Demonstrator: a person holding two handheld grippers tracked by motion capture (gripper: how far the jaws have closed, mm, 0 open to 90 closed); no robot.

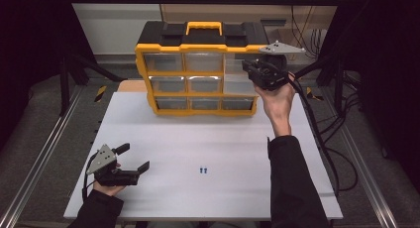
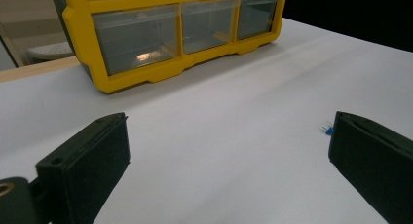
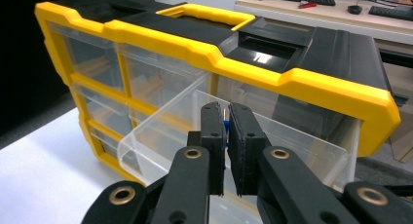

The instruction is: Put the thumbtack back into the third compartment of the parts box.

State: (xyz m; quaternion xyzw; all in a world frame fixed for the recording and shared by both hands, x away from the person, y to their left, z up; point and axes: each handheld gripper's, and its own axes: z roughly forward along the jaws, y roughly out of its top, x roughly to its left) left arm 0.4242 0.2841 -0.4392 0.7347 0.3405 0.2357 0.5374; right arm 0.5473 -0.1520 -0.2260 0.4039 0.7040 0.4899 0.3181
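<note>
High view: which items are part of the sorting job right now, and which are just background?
In the job: right gripper, shut on a small blue part; open top-right drawer; yellow organizer; two blue parts on the table.

Lying about: keyboards; cables.

The person wears long black sleeves (image 1: 292, 188) that reach to the wrists, leaving both hands bare. Each hand carries a matte black plastic two-jaw gripper. The left gripper (image 1: 132, 157) has a grey three-cornered plate on top, dotted with small fasteners, and a thin black cable looping off its rear. Its jaws are blocky, with flat, finely textured pads (image 2: 104, 156). The right gripper (image 1: 246, 67) bears the same grey triangular plate, and a thicker bundle of black cables trails from it. In the right gripper view its linkage arms show brass-coloured ringed pivots and small dark screw holes beside narrow black pads (image 3: 214, 136).
</note>
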